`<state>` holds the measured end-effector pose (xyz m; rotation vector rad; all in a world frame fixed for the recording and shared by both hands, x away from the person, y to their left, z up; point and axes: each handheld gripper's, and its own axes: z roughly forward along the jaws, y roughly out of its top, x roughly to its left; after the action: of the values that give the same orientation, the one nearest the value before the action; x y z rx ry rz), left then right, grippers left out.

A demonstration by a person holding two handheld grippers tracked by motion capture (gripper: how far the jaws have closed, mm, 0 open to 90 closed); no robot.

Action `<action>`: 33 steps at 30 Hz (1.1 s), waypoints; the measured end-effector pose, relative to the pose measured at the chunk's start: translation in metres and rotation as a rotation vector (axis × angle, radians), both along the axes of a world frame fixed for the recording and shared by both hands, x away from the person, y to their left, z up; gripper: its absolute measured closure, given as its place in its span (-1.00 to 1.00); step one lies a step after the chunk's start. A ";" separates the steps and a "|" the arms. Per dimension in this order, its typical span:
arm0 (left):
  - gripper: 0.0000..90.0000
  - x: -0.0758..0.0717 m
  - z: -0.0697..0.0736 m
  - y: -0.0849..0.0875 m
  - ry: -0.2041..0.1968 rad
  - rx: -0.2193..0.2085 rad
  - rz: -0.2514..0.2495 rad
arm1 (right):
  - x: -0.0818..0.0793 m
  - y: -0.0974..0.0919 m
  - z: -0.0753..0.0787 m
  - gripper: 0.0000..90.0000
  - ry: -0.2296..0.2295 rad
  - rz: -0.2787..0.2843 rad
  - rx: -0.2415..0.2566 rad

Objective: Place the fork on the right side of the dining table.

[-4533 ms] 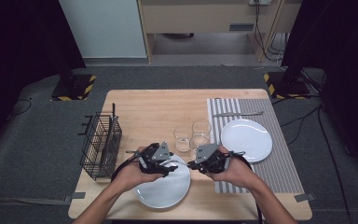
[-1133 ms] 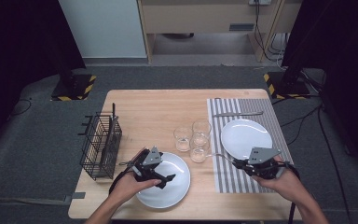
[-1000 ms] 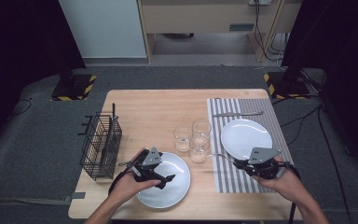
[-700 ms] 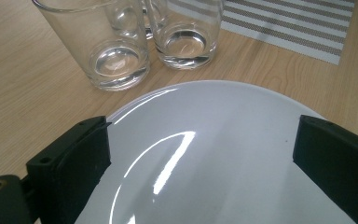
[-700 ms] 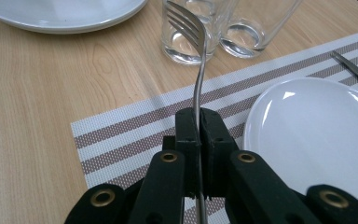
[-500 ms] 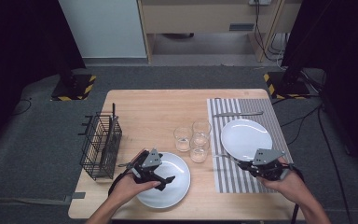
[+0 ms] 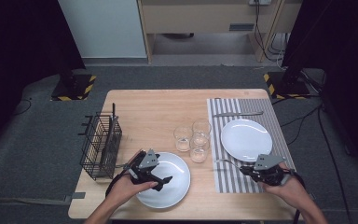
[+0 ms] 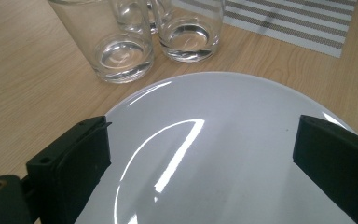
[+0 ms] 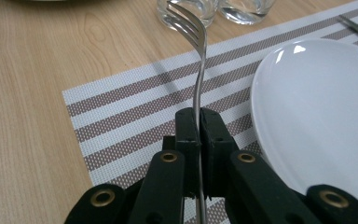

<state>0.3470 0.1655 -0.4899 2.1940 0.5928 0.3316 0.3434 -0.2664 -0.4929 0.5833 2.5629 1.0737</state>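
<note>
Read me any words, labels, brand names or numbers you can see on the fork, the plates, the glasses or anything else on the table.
None: no readable text on the fork, either plate, the glasses, the striped placemat or the wire basket.

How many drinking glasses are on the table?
3. One glass sits left, one farther back, and one nearest the bare-wood plate. All cluster between the two plates; none seems hidden.

Left tongs point(image 7: 161, 179) wide open, right tongs point(image 7: 243, 170) clamped tight.
</note>
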 end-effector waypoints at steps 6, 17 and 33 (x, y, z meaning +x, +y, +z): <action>-0.93 -0.001 -0.001 -0.001 0.000 0.003 -0.004 | -0.002 -0.003 -0.007 0.94 0.011 -0.009 -0.011; -0.92 -0.001 -0.001 0.000 0.000 0.007 -0.007 | -0.001 -0.006 -0.017 0.94 0.035 -0.020 -0.033; -0.92 -0.001 -0.001 -0.001 0.001 0.007 -0.008 | 0.000 -0.005 -0.024 0.94 0.054 -0.026 -0.051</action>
<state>0.3461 0.1647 -0.4908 2.2028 0.5840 0.3288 0.3431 -0.2719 -0.5172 0.6397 2.6131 0.9946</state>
